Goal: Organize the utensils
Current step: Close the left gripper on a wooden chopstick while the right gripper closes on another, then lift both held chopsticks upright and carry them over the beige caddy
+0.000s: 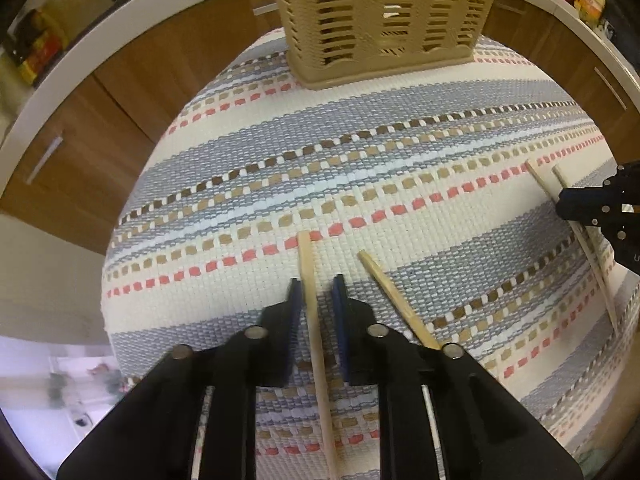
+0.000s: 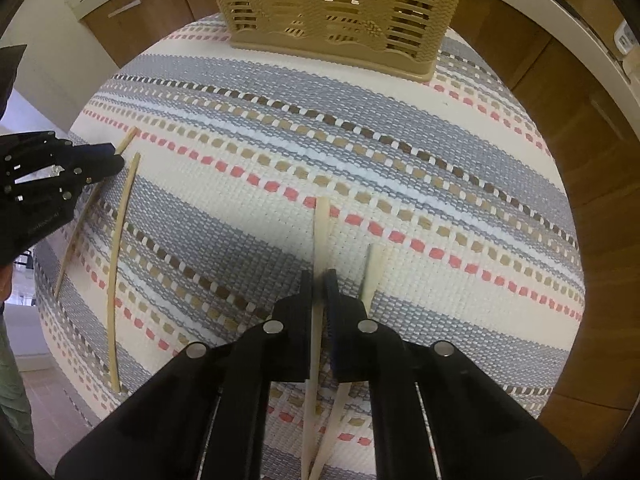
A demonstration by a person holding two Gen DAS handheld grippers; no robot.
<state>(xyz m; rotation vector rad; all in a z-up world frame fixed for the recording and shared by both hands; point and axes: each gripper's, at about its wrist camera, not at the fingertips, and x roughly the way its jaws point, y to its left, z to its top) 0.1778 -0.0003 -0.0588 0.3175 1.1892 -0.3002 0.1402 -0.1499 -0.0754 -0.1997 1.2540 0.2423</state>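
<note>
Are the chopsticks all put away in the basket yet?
Not yet. Nothing looks put away: all four chopsticks are still down on the mat. The left claw straddles one chopstick, the right claw another, each with a partner lying beside it. All of them still need to go in the basket.

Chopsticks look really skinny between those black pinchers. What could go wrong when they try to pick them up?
1. Each gripper straddles one chopstick: left gripper, right gripper. A thin stick could slip or swing once lifted.
2. A second chopstick lies close beside the right one; the fingers might knock it.
3. The basket has open slats; a tilted stick could poke through.
</note>
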